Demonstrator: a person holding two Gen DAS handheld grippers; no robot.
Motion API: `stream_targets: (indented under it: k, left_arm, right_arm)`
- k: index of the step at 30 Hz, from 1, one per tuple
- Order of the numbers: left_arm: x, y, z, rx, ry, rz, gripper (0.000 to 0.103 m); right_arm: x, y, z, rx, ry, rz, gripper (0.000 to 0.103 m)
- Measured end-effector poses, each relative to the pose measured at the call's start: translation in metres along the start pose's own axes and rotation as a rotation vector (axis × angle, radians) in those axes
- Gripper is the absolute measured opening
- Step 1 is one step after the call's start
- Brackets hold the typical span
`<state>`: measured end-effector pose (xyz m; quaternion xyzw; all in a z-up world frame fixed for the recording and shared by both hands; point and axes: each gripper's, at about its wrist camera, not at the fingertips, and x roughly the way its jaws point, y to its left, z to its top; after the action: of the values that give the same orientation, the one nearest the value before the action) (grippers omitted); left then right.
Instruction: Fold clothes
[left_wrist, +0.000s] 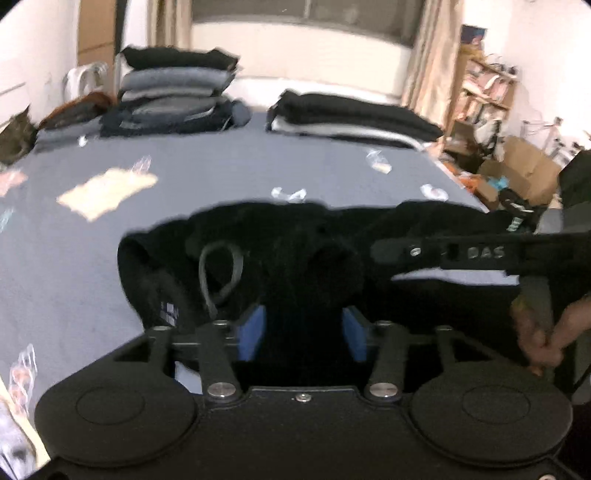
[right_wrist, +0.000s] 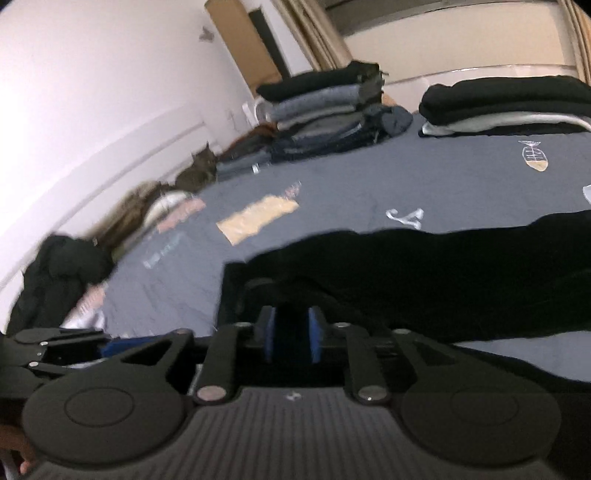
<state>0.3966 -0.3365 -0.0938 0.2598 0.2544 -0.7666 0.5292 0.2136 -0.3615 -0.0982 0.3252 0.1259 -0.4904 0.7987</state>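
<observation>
Left wrist view looks across a bed (left_wrist: 229, 166) spread with a grey-blue printed cover, which serves as the folding surface. At its far edge stand two piles of finished clothes, a tall stack (left_wrist: 173, 96) on the left and a lower stack (left_wrist: 351, 118) on the right, likely set back there to leave the near half free for work. A cat (right_wrist: 199, 168) sits at the far left edge by the wall, well apart from the work.

Across the near part of the bed lies the black garment (left_wrist: 280, 251), bunched, with a grey hanging loop (left_wrist: 218, 273) showing near its left end; by the look of it, it is being laid down for folding and is not yet smoothed flat.

The left claw (left_wrist: 303, 334) stands about half open, blue pads apart, with black cloth lying in the gap; the pads do not seem to press it, so I judge it released. The right claw (right_wrist: 291, 338) is narrower, its pads a little apart with dark cloth between them; whether they pinch it I cannot tell. A bare hand (left_wrist: 543, 332) grips the right tool's handle at the near right.
</observation>
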Motion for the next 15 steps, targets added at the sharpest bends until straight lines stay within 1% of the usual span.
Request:
stream_targets:
  k: [1, 2, 4, 6, 7, 10, 11, 12, 13, 15]
  left_arm:
    - [0.004, 0.002, -0.006, -0.025, 0.011, 0.019, 0.050]
    - [0.006, 0.009, -0.012, -0.078, 0.032, 0.010, 0.050]
    - [0.012, 0.023, -0.024, -0.192, 0.079, -0.017, 0.050]
    - [0.023, 0.029, -0.030, -0.253, 0.111, -0.063, 0.050]
    - [0.029, 0.032, -0.028, -0.273, 0.112, -0.080, 0.050]
    - [0.047, 0.030, -0.019, -0.302, 0.060, -0.101, 0.050]
    - [0.051, 0.029, -0.017, -0.313, 0.046, -0.119, 0.038]
    - [0.055, 0.029, -0.014, -0.324, 0.034, -0.140, 0.016]
    - [0.056, 0.031, -0.013, -0.339, 0.036, -0.152, 0.008]
    - [0.044, 0.037, -0.011, -0.328, 0.010, -0.165, 0.008]
  right_arm:
    - [0.002, -0.002, -0.002, -0.016, 0.017, -0.007, 0.026]
    - [0.004, -0.005, -0.003, -0.032, 0.033, -0.015, 0.027]
    - [0.008, -0.007, -0.006, -0.058, 0.055, -0.025, 0.027]
    - [0.013, -0.007, -0.007, -0.096, 0.068, -0.018, 0.027]
    - [0.016, -0.006, -0.007, -0.120, 0.074, -0.016, 0.027]
    - [0.031, 0.002, -0.003, -0.237, 0.100, -0.022, 0.027]
    - [0.035, 0.003, -0.002, -0.263, 0.111, -0.023, 0.027]
    - [0.039, 0.005, -0.001, -0.295, 0.125, -0.019, 0.027]
    - [0.043, 0.008, 0.000, -0.333, 0.136, -0.009, 0.027]
    - [0.053, 0.018, 0.000, -0.420, 0.163, 0.017, 0.027]
